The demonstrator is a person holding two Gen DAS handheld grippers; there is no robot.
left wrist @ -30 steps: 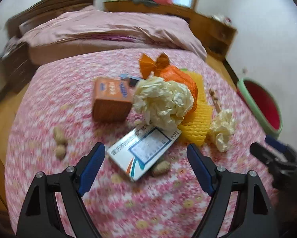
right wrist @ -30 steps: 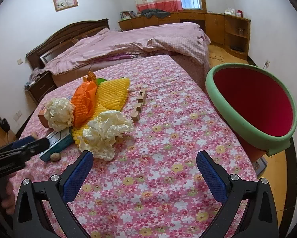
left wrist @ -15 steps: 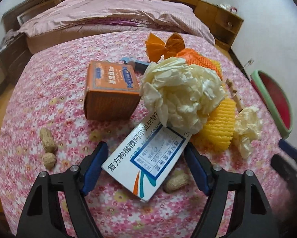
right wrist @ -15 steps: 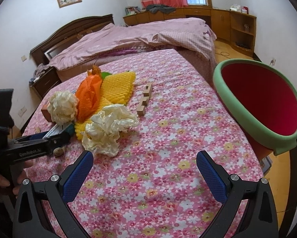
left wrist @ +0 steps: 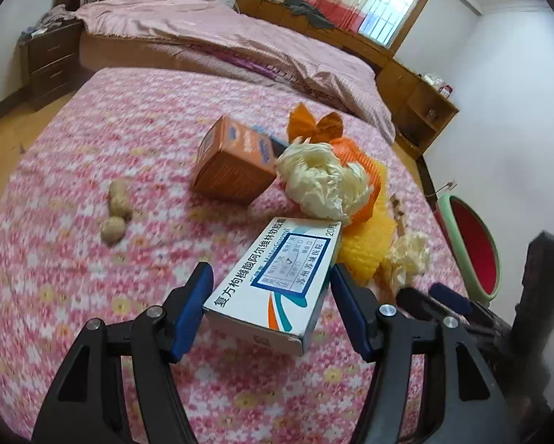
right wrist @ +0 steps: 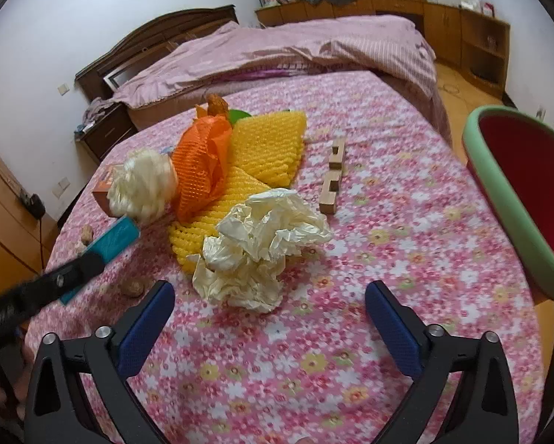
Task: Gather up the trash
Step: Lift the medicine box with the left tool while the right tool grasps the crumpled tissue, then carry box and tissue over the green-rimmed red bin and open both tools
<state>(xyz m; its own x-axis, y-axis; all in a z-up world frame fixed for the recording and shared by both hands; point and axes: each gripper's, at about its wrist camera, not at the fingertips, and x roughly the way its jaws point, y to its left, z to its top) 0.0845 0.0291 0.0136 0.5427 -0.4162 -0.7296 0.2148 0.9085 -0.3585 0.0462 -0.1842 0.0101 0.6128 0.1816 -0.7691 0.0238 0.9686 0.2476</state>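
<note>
A white medicine box (left wrist: 277,277) with blue print lies on the pink floral cloth (left wrist: 92,296). My left gripper (left wrist: 267,277) straddles its near end. The jaws are closing with the box between them, and a sliver of gap still shows at the right pad. In the right wrist view the box looks teal (right wrist: 116,238) under that gripper (right wrist: 73,273). My right gripper (right wrist: 269,292) is wide open and closing slightly. A crumpled cream wad (right wrist: 262,248) lies just beyond its fingertips. The red tub with a green rim (right wrist: 499,185) stands off the table's right edge.
An orange box (left wrist: 236,162), a second cream wad (left wrist: 321,185), orange netting (right wrist: 203,170) and yellow foam netting (right wrist: 266,148) lie piled mid-table. Wooden blocks (right wrist: 332,177) sit to the right, peanuts (left wrist: 117,207) to the left. A bed stands behind.
My left gripper has come forward over the white box and its jaws have narrowed around it. My right gripper has moved closer to the near cream wad.
</note>
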